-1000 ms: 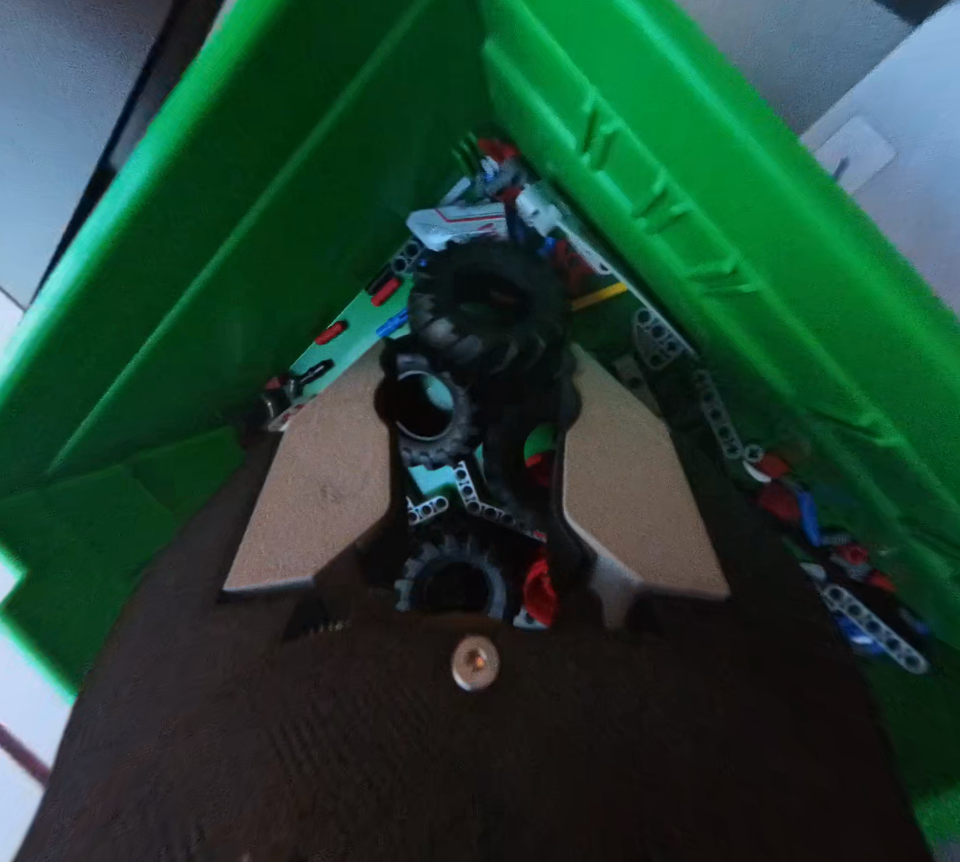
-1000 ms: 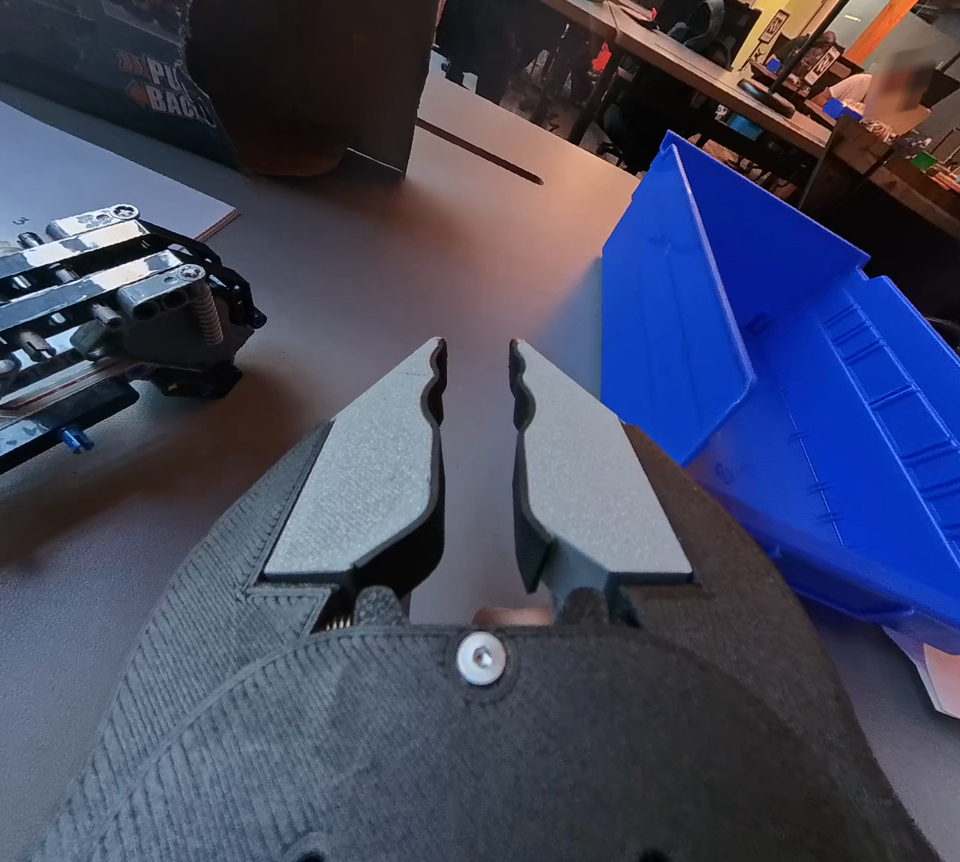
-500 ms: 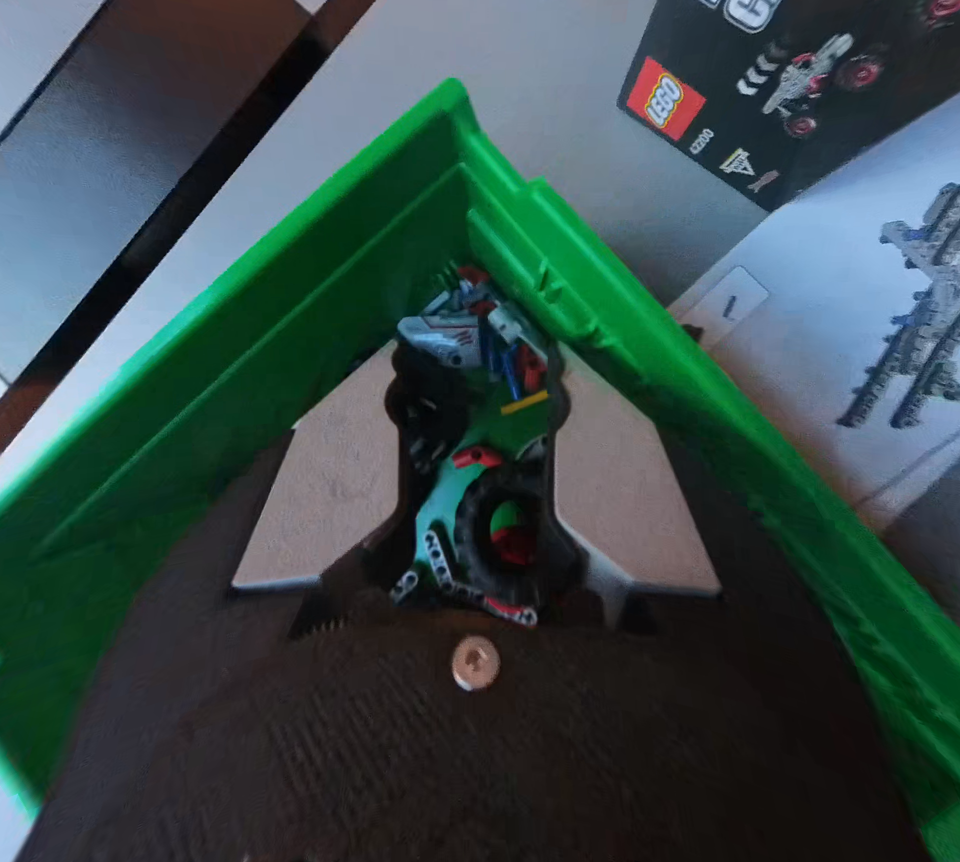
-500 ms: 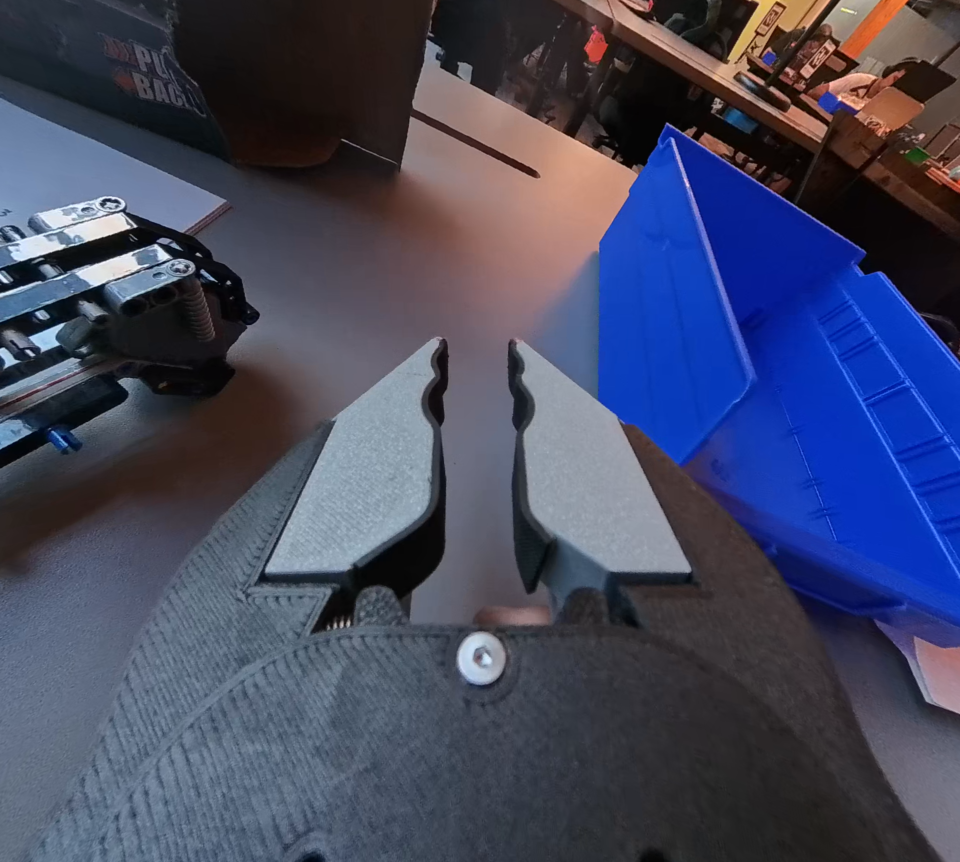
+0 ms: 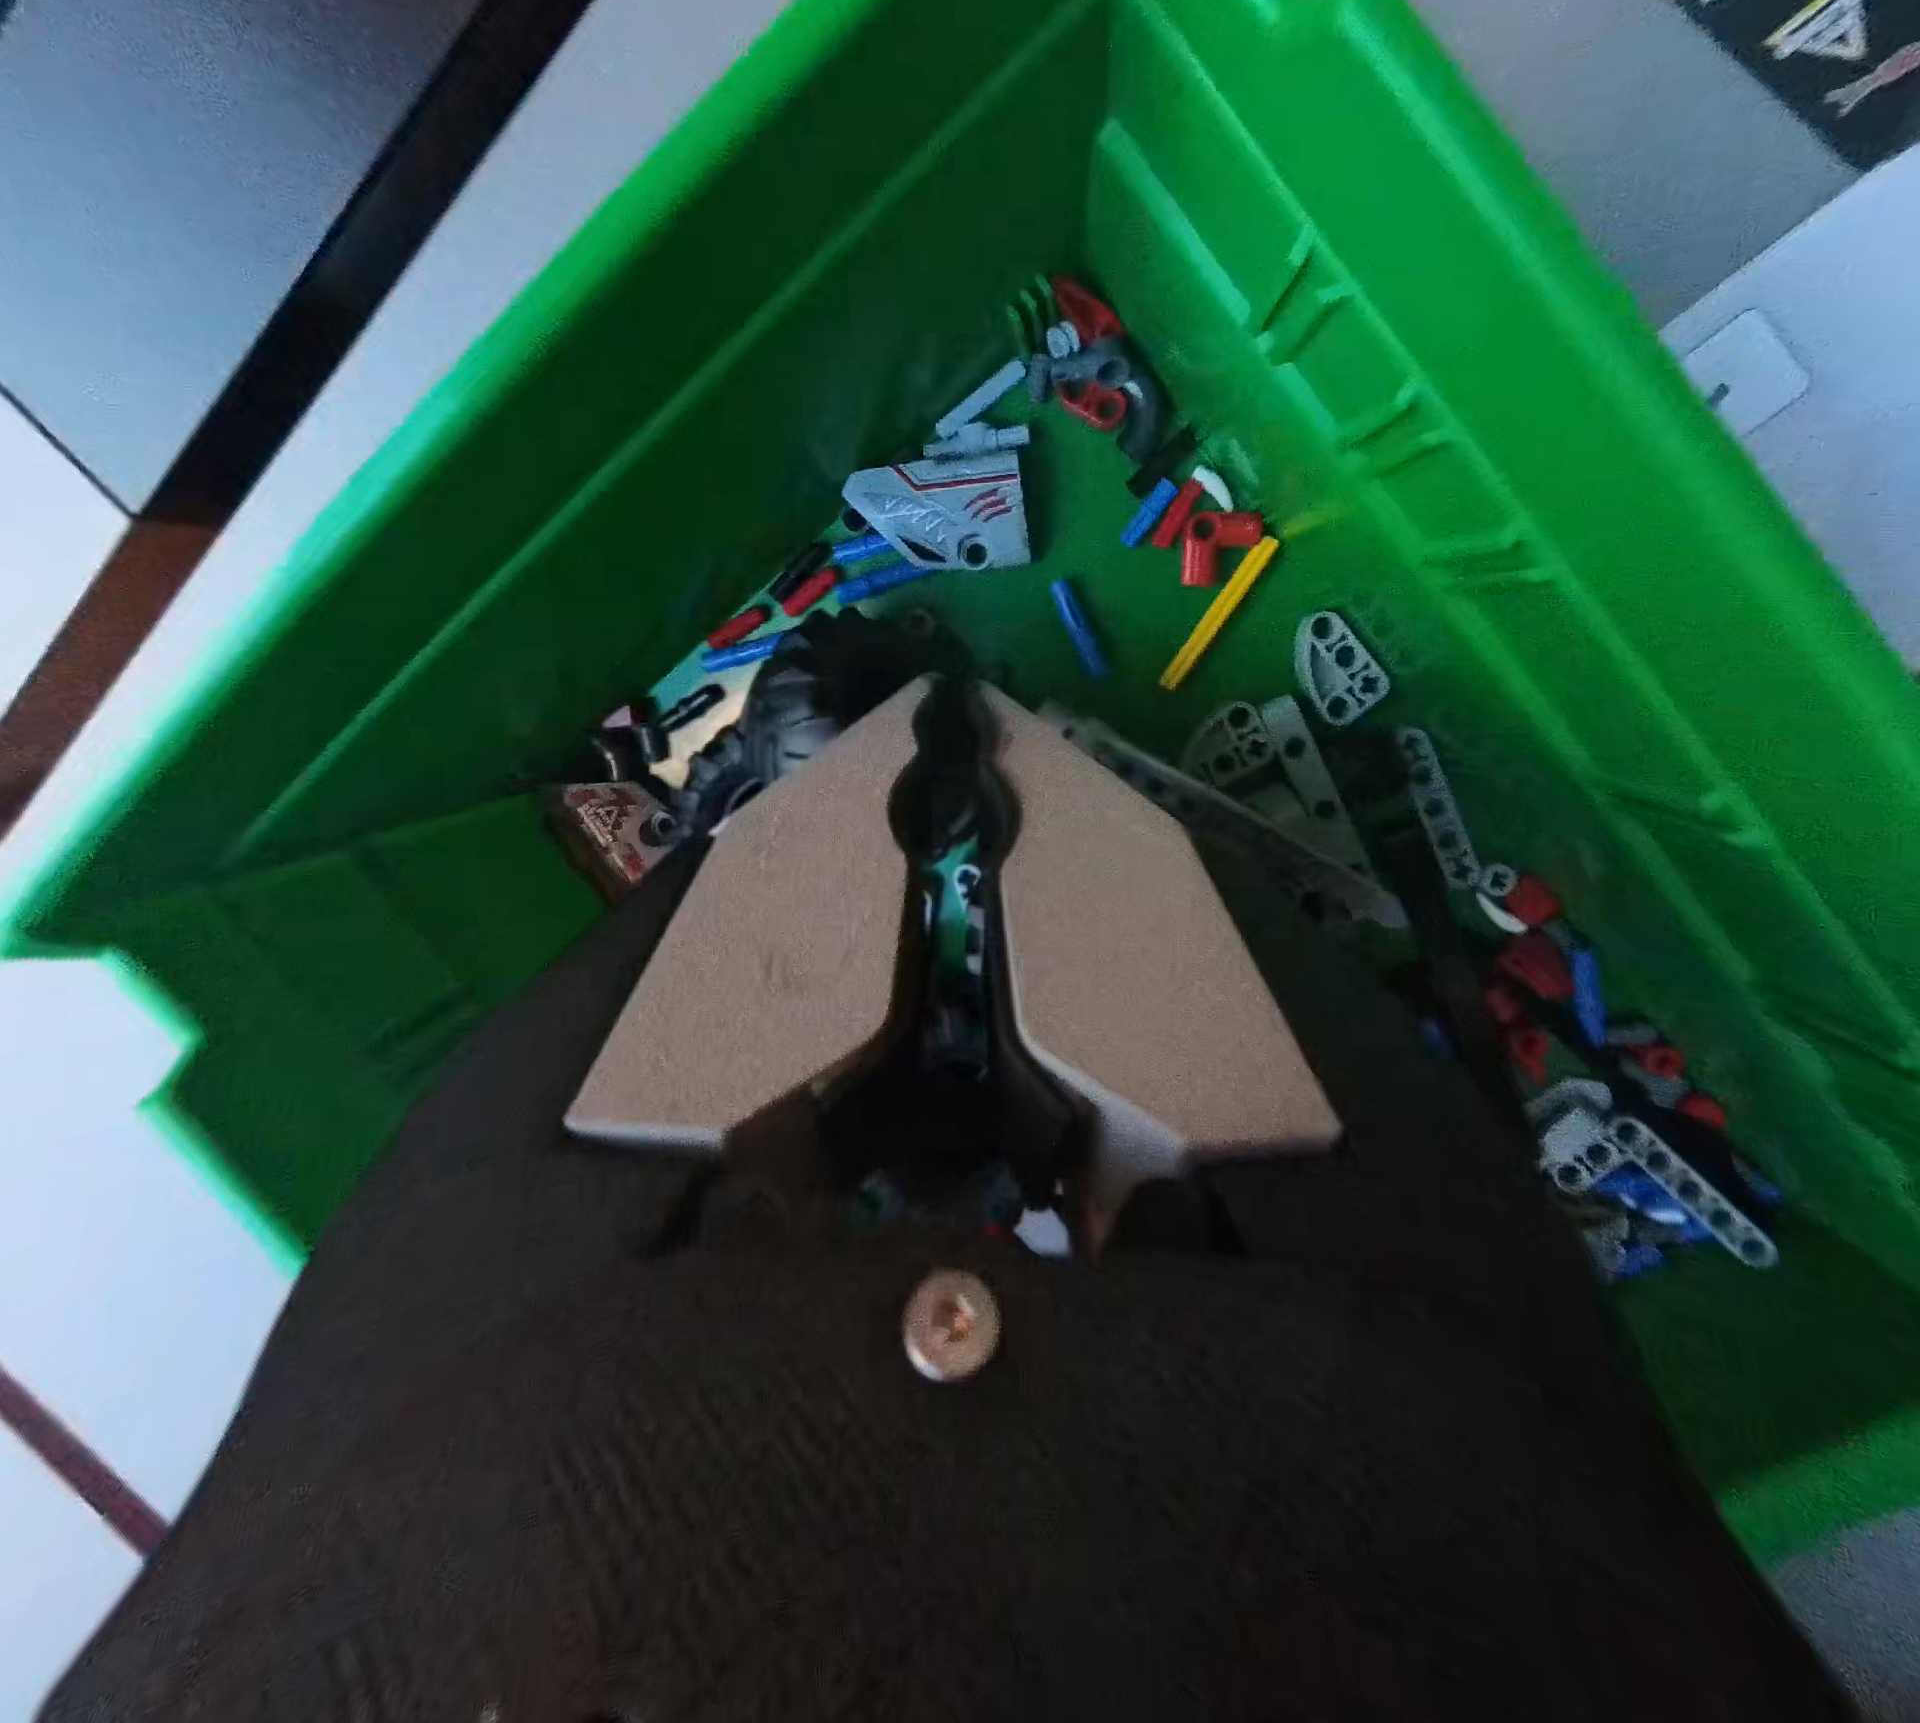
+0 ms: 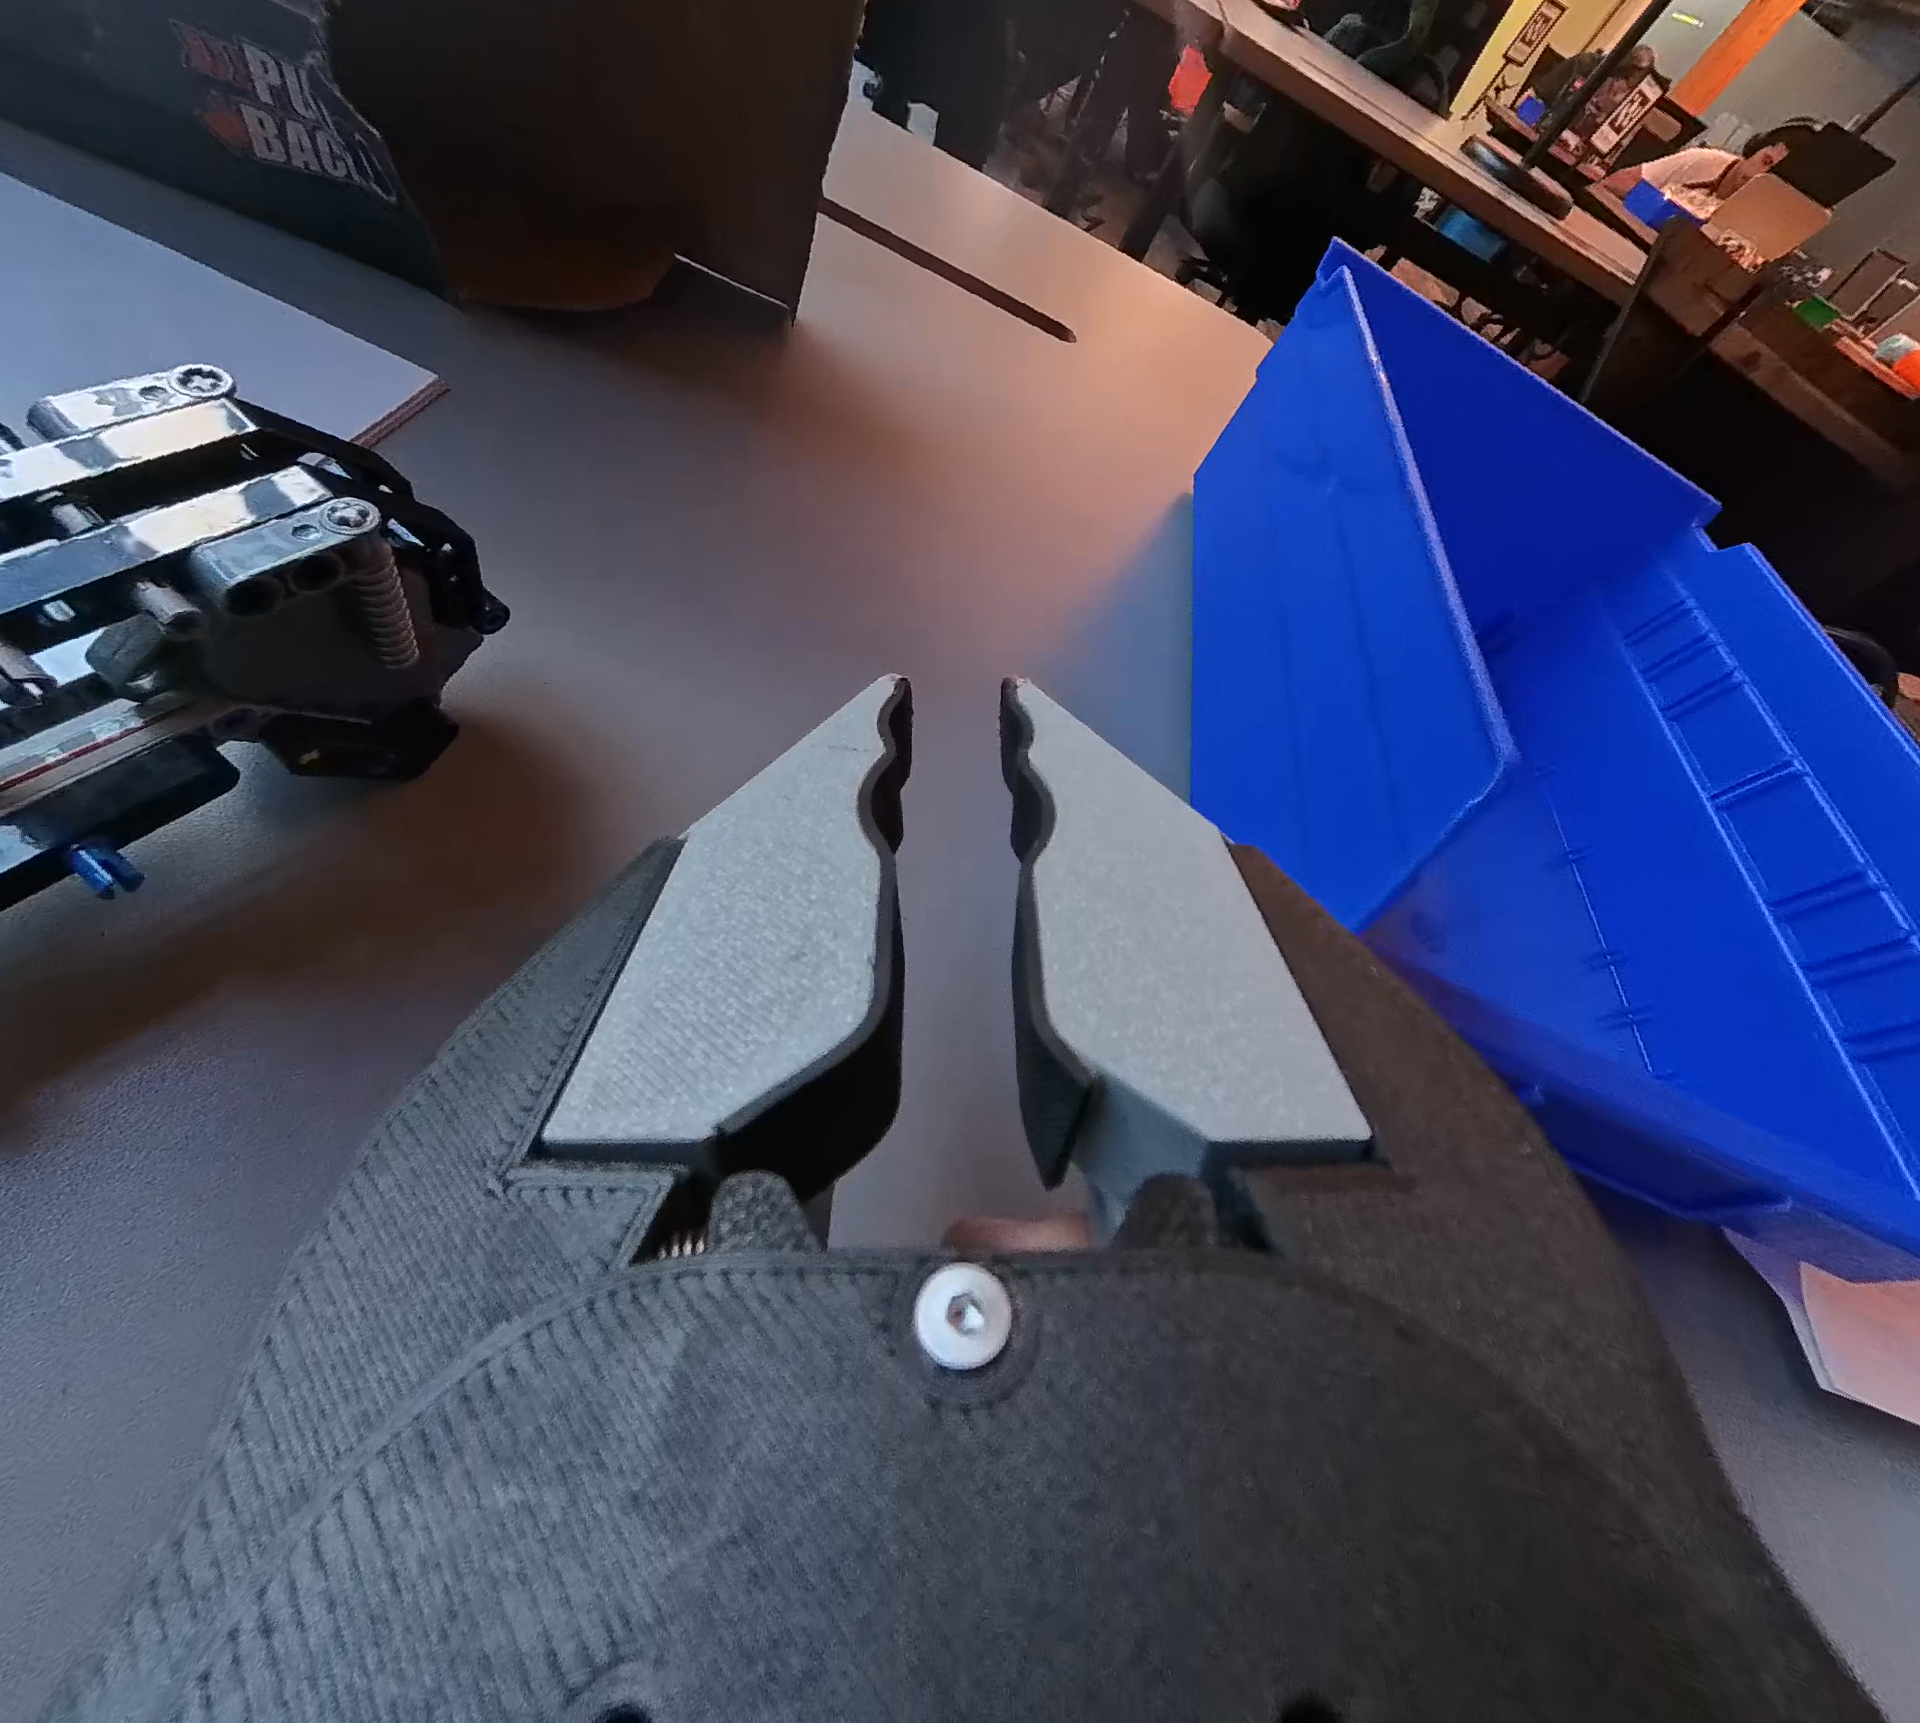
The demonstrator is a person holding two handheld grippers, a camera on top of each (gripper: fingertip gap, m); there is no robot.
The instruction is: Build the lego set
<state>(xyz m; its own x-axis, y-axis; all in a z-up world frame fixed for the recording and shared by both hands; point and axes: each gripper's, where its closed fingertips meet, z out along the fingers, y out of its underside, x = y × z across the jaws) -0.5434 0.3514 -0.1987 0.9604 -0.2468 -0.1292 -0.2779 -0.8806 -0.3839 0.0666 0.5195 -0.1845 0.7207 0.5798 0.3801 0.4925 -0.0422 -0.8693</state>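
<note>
L gripper (image 5: pixel 954 707) jaws now closed on black tire (image 5: pixel 883 650) in green bin (image 5: pixel 727 302).

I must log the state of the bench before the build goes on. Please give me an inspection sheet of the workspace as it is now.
Surface: grey table, bare between the bins.
Job's things: green bin holding loose pieces; part-built model on the table.
Clutter: blue bin beside the right gripper; set box standing behind.
Grippers: left gripper nearly closed, inside the green bin, with something dark between its fingers, not identifiable; right gripper open, holding nothing, above the table.
Cables: nothing seen.
Surroundings: other desks behind.
</note>
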